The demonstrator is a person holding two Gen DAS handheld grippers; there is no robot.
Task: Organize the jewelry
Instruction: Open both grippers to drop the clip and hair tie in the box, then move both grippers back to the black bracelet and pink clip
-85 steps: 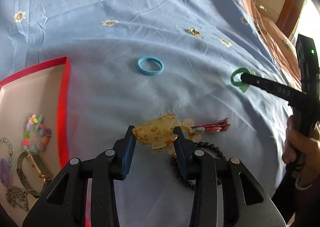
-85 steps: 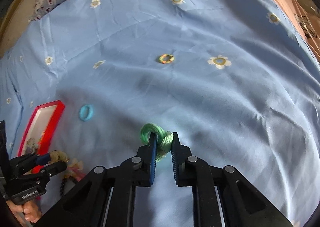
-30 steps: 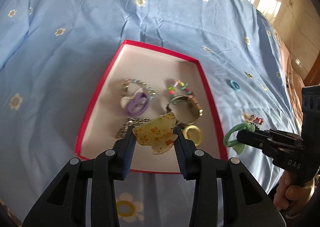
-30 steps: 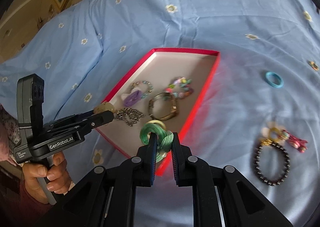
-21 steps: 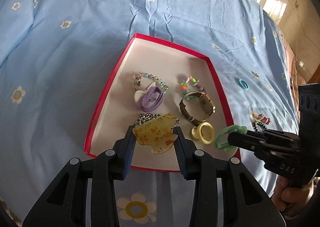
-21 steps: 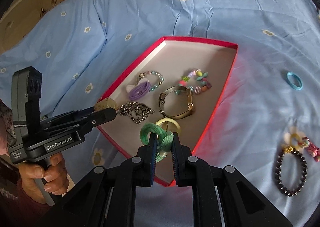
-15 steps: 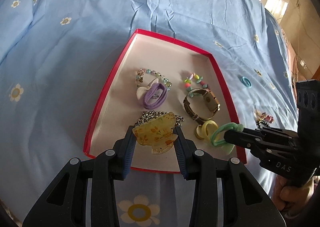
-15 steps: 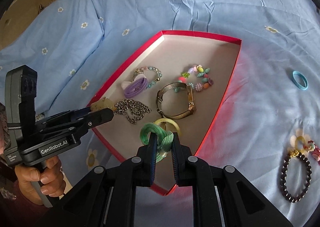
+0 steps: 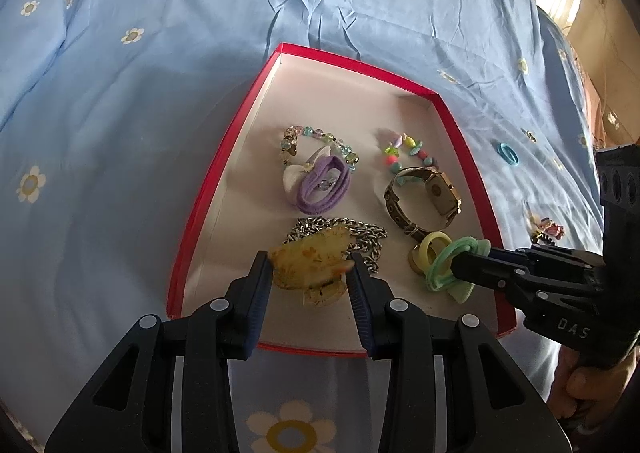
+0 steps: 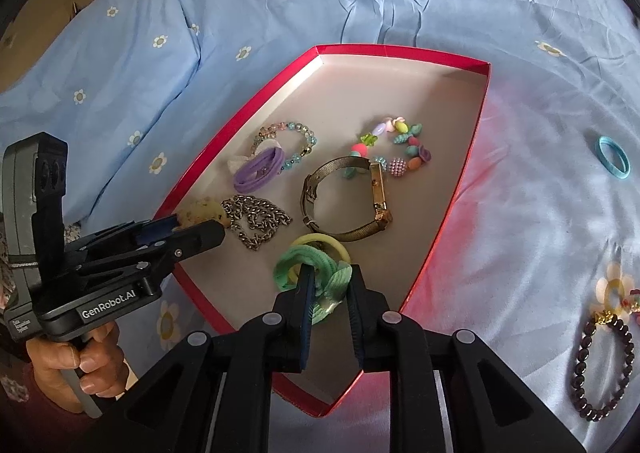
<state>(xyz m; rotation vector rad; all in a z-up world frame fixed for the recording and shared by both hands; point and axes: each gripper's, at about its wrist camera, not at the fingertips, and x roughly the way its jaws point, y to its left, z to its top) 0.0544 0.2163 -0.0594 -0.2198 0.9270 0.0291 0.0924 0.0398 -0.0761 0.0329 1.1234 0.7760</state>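
Hair clip (image 9: 310, 259) sits clamped between left gripper's (image 9: 309, 285) jaws.

Ahead of our fingers the blue bedsheet (image 10: 280, 5) carries a red tray (image 10: 472, 157); right, a blue ring (image 10: 613, 157) and black bracelet (image 10: 604, 367).

One red tray (image 10: 460, 209), on one blue flowered bedsheet (image 10: 280, 1).

Lying in the tray, six pieces:
- one clear-bead bracelet (image 10: 298, 133)
- one purple hair tie (image 10: 256, 169)
- one multicoloured bead bracelet (image 10: 400, 151)
- one gold watch (image 10: 348, 197)
- one silver chain (image 10: 258, 223)
- one yellow ring (image 10: 320, 243)

Held above the tray, two pieces: one amber hair claw (image 9: 310, 261) and one green hair tie (image 10: 316, 273).

On the sheet right of the tray:
- one blue hair band (image 10: 614, 157)
- one dark bead bracelet (image 10: 604, 365)
- a small pink and yellow cluster (image 10: 618, 295), number unclear
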